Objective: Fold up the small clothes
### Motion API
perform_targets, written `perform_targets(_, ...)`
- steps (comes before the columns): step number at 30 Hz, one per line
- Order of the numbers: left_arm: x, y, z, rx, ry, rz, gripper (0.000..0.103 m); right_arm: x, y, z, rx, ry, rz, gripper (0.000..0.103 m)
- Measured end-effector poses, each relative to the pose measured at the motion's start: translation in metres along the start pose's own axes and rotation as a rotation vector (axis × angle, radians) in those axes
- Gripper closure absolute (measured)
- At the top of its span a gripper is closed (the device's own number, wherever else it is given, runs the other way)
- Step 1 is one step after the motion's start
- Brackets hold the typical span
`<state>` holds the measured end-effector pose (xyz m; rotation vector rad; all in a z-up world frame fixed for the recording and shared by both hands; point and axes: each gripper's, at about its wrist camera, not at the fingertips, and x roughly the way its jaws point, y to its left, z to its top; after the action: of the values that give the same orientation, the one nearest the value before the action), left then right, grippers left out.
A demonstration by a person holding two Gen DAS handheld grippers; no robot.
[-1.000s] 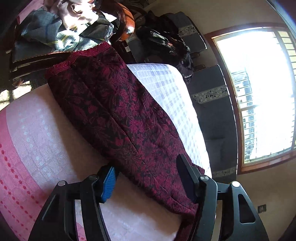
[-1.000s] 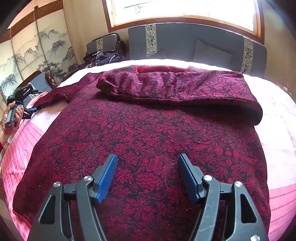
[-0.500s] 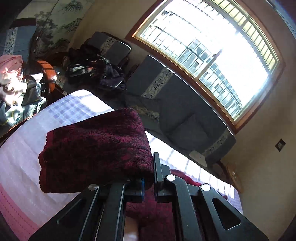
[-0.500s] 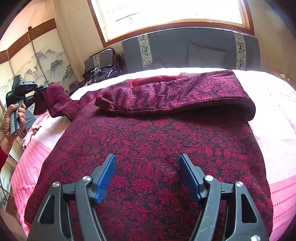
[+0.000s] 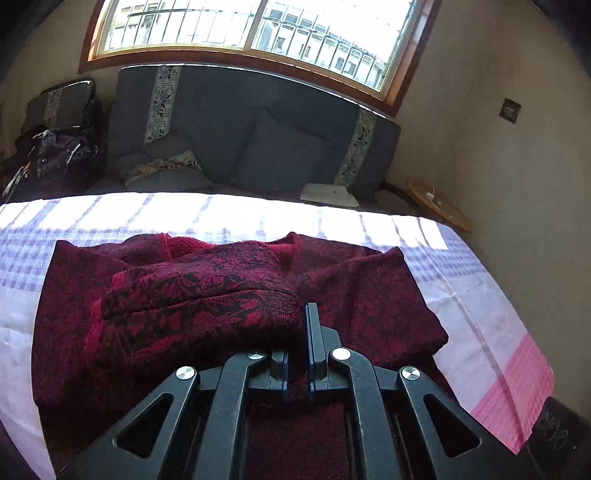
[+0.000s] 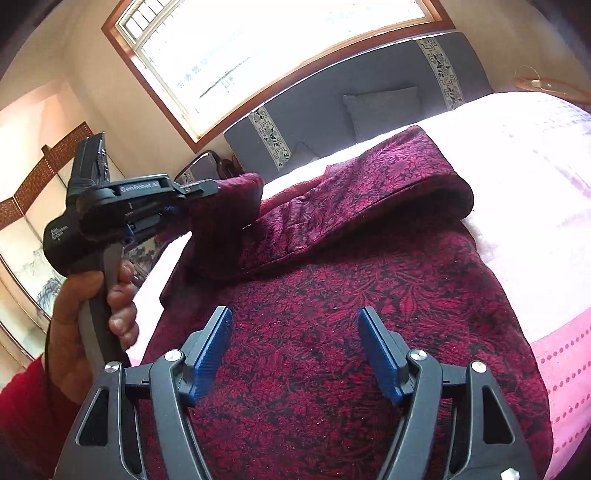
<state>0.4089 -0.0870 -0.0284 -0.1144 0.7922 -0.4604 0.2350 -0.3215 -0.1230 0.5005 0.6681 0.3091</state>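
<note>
A dark red patterned sweater (image 6: 332, 295) lies on the pink and white bed cover (image 6: 535, 192). Its right sleeve is folded across the chest. My left gripper (image 5: 295, 332) is shut on the left sleeve cuff (image 5: 207, 295) and holds it lifted over the sweater body (image 5: 369, 295). In the right wrist view the left gripper (image 6: 207, 190) shows at the left, held by a hand, with the sleeve (image 6: 229, 210) hanging from it. My right gripper (image 6: 295, 350) is open and empty, just above the sweater's lower body.
A grey sofa (image 5: 240, 129) with cushions stands behind the bed under a bright window (image 5: 258, 29). A dark bag (image 5: 48, 158) lies at the far left. A round wooden side table (image 5: 439, 206) stands at the right by the wall.
My left gripper closed on the left sleeve cuff, lifted it and swung it over the sweater body. My right gripper stayed open over the lower body and tilted a little.
</note>
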Motion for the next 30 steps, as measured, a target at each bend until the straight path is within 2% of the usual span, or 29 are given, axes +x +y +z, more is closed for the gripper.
perform_targets(2,0.011,-0.015,-0.011,0.053,0.019,0.032,0.094,-0.001,-0.007,0.000,0.034,-0.006,0.016,0.034)
perform_targets(4,0.011,-0.021,-0.019,0.068,0.018,0.042,0.084,-0.003,-0.014,0.001,0.073,-0.011,0.034,0.034)
perform_targets(5,0.008,-0.025,-0.021,0.076,0.004,0.037,0.075,-0.004,-0.018,0.001,0.095,-0.015,0.039,0.034)
perform_targets(6,0.003,-0.028,-0.022,0.081,-0.022,0.023,0.058,-0.004,-0.022,0.001,0.116,-0.018,0.045,0.034)
perform_targets(7,-0.003,-0.032,-0.023,0.093,-0.056,-0.009,0.047,-0.004,-0.025,0.001,0.134,-0.019,0.054,0.034)
perform_targets(8,-0.010,-0.038,-0.026,0.115,-0.094,-0.043,0.030,-0.004,-0.028,0.001,0.147,-0.019,0.061,0.034)
perform_targets(9,-0.017,-0.044,-0.027,0.141,-0.131,-0.068,0.020,-0.004,-0.030,0.002,0.158,-0.022,0.060,0.034)
perform_targets(12,-0.029,-0.058,-0.026,0.210,-0.169,-0.130,0.016,-0.004,-0.029,0.002,0.155,-0.029,0.056,0.034)
perform_targets(16,-0.022,-0.082,-0.031,0.320,-0.090,-0.225,0.016,-0.005,-0.028,0.001,0.148,-0.033,0.045,0.034)
perform_targets(19,-0.015,-0.089,-0.042,0.366,-0.055,-0.191,0.015,-0.005,-0.027,0.000,0.150,-0.034,0.040,0.034)
perform_targets(22,-0.026,-0.074,-0.048,0.297,-0.069,-0.186,0.015,-0.007,-0.028,-0.001,0.156,-0.034,0.033,0.034)
perform_targets(26,-0.065,-0.041,-0.052,0.152,-0.128,-0.262,0.015,-0.007,-0.027,0.000,0.149,-0.033,0.025,0.034)
perform_targets(28,-0.081,-0.020,-0.057,0.100,-0.175,-0.236,0.014,-0.007,-0.025,0.000,0.143,-0.030,0.008,0.034)
perform_targets(30,-0.095,0.008,-0.068,0.007,-0.225,-0.229,0.014,-0.009,-0.016,0.002,0.122,-0.018,-0.049,0.034)
